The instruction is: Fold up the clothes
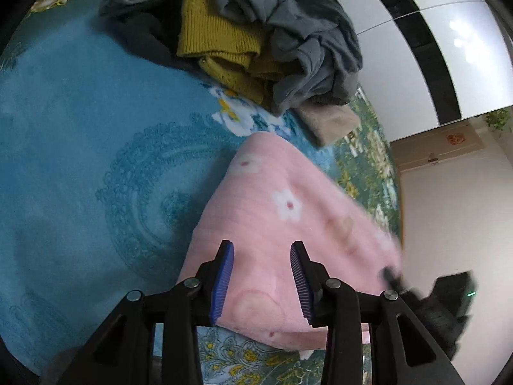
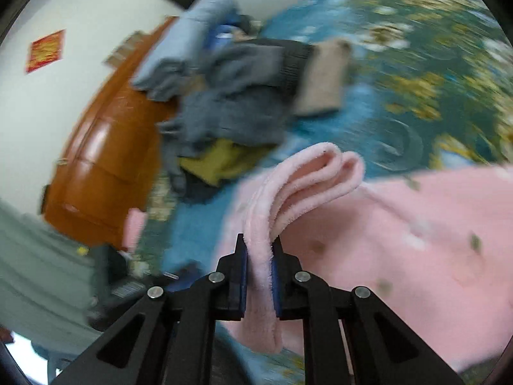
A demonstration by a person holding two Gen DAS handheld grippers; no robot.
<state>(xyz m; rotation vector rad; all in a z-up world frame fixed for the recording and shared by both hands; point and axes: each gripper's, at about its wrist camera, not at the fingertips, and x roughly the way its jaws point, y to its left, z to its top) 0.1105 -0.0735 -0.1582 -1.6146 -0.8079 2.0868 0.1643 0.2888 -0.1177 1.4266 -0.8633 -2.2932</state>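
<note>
Teal floral carpet [image 1: 64, 160] carries the soft, light pink fleece garment [image 1: 288, 224], whose bunched folded edge the right tongs [image 2: 259, 250] pinch, while the left tongs [image 1: 261, 256] gape wide above it; limp plush likely holds best gripped at layered edges.

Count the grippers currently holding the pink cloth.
1. The right gripper is shut on the pink cloth, a folded edge between its fingers. The left gripper is open above the cloth, gripping nothing.
</note>
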